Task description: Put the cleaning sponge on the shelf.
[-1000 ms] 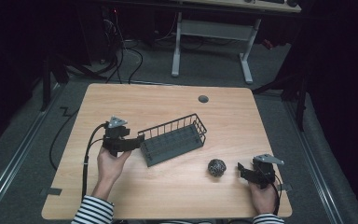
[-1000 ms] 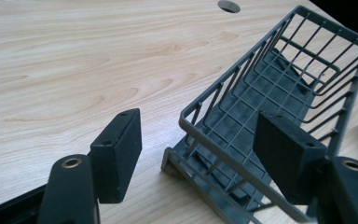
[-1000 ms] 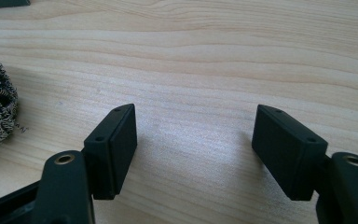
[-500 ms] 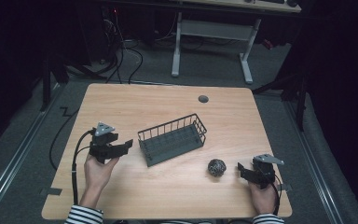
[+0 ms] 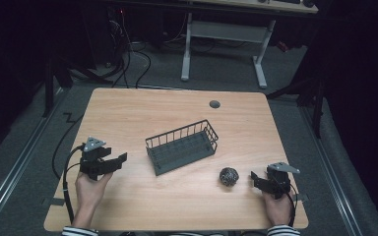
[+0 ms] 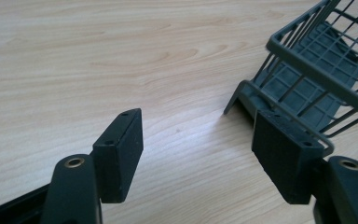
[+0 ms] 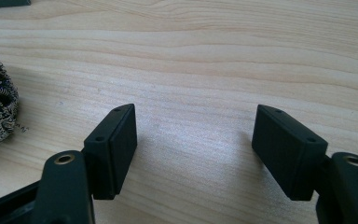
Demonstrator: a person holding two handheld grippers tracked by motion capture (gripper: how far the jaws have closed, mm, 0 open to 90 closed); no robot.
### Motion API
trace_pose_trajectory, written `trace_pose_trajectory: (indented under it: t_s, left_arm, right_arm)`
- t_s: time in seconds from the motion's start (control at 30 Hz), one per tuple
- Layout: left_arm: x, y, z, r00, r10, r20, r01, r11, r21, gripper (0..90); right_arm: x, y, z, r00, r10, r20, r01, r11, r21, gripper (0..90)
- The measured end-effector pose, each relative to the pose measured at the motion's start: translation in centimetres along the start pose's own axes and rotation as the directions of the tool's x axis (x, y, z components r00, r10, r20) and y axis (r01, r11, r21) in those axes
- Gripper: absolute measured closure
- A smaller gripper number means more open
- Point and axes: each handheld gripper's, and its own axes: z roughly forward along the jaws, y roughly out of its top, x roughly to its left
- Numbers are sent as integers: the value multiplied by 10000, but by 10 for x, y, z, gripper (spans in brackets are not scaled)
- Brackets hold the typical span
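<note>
high view: left claw (image 5: 119, 162) and right claw (image 5: 254, 180) are gaping wide, holding nothing; scourer ball (image 5: 229, 176) is lying just beside the right claw, basket (image 5: 181, 146) mid-bench (image 5: 142, 110).
left gripper view: basket corner is sitting just ahead.
right gripper view: the ball is sitting left; likely next, swinging onto it.

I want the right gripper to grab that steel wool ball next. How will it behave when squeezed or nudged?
The steel wool ball looks like loose coiled wire, so it will probably compress rather than resist. Being round and free on the table, a nudge may roll it. Its rough strands should grip the right gripper pads, not slip.
</note>
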Motion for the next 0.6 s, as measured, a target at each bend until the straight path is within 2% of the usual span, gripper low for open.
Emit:
trace_pose_trajectory:
  t_s: [0.2,0.47,0.6]
  left_arm:
    - [7,-14,1,9995,-317,-79,318,9994,98,340]
    - [14,-35,7,9982,-524,-296,534,9980,333,328]
    - [18,-45,9,9972,-672,-340,681,9973,276,316]
  right_arm:
    - [0,0,0,10000,-2,-1,2,10000,-3,312]
    - [0,0,0,10000,9,4,-9,10000,-5,312]
    - [0,0,0,10000,12,3,-12,10000,-4,312]
